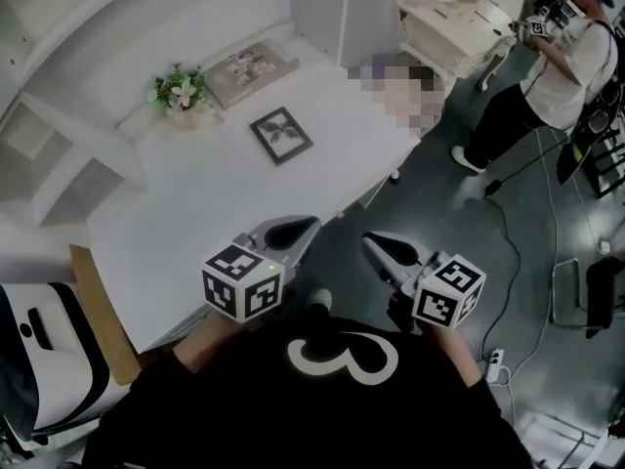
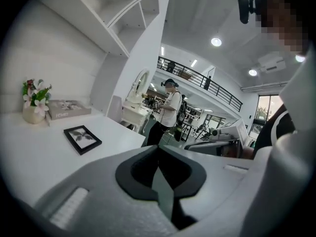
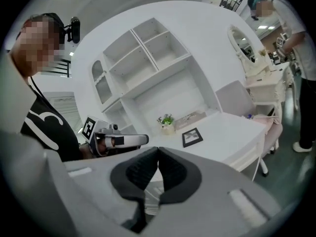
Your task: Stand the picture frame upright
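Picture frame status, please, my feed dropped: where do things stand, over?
Left gripper, right gripper: jaws shut, empty, at the table's near edge. Picture frame flat on table, untouched. Nothing between; flower pot and book behind it.

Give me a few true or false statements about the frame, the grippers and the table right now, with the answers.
1. The frame lies flat on the table. True.
2. The left gripper holds the frame. False: it is shut on nothing, well short of the frame.
3. The flowers stand beside a book. True.
4. The right gripper is open. False: its jaws are shut and empty.
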Tool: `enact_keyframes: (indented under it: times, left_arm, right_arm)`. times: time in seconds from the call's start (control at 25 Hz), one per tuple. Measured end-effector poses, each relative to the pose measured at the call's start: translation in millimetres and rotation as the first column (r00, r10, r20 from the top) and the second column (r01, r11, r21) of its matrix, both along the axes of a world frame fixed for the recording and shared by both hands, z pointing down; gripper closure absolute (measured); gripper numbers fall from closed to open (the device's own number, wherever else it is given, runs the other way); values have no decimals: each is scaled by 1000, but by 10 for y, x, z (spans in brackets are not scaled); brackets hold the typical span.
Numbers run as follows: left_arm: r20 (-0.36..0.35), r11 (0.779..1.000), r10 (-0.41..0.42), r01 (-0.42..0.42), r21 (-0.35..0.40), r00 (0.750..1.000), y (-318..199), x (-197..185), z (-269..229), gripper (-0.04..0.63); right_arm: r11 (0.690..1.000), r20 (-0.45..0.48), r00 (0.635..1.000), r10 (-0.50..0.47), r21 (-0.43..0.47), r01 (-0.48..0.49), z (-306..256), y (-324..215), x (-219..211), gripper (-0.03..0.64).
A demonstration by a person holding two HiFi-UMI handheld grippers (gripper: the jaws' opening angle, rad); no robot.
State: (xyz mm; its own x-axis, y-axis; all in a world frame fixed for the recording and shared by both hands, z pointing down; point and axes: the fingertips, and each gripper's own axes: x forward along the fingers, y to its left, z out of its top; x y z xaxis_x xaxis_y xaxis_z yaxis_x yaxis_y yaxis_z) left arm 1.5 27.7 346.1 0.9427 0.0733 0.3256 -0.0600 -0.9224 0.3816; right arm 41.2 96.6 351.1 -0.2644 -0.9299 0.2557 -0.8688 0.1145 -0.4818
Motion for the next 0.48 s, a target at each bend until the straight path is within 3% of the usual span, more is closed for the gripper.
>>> enact_keyframes:
  times: [0.2, 0.48]
  left_arm:
    - [18, 997, -57, 58, -47, 998, -633, 302, 168, 584]
    - [37, 991, -102, 105, -78, 994, -1031, 406, 387, 584]
  right_arm:
    - [998, -2, 1000, -26, -55, 26, 91, -532, 365, 614]
    - [993, -3, 998, -67, -94, 66, 229, -936, 525, 614]
